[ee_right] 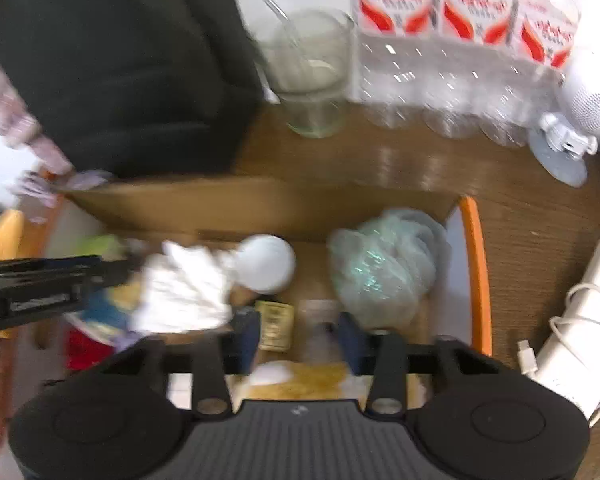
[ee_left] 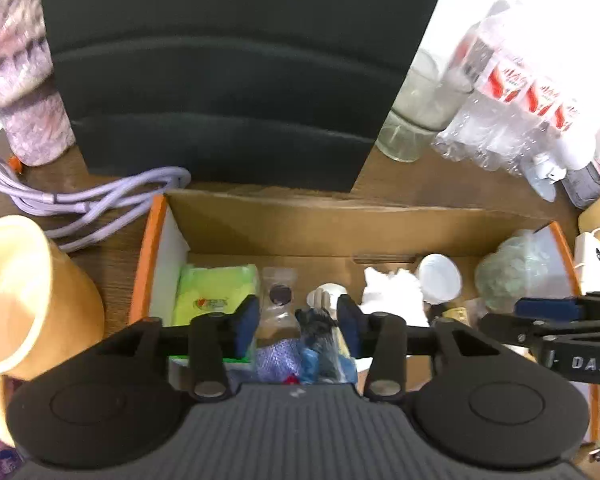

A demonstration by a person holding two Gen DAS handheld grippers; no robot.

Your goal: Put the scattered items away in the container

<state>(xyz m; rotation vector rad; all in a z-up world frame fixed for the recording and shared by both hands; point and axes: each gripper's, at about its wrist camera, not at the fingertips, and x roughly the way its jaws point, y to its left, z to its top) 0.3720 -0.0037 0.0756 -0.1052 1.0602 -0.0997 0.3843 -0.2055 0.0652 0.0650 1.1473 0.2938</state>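
Note:
A cardboard box [ee_left: 300, 220] with orange side rims [ee_right: 476, 272] stands on the wooden table and holds several items. Among them are a yellow-green packet [ee_left: 216, 292], a clear packet with a dark disc [ee_left: 279, 294], crumpled white tissue [ee_left: 392, 292], a white lid [ee_left: 439, 278] and a pale plastic bag [ee_right: 384, 264]. My left gripper [ee_left: 298, 322] hangs open over the box's middle, above a dark bundle [ee_left: 318, 332] that its pads do not touch. My right gripper [ee_right: 299, 334] is open over the box's right part, above a gold packet [ee_right: 276, 326].
A dark panel [ee_left: 228, 80] stands behind the box. A purple cable [ee_left: 88, 200], a tan paper cup [ee_left: 32, 296] and a patterned tumbler [ee_left: 24, 100] are to the left. A glass jar [ee_right: 312, 76], shrink-wrapped water bottles [ee_right: 460, 52] and a white charger [ee_right: 584, 320] are at the right.

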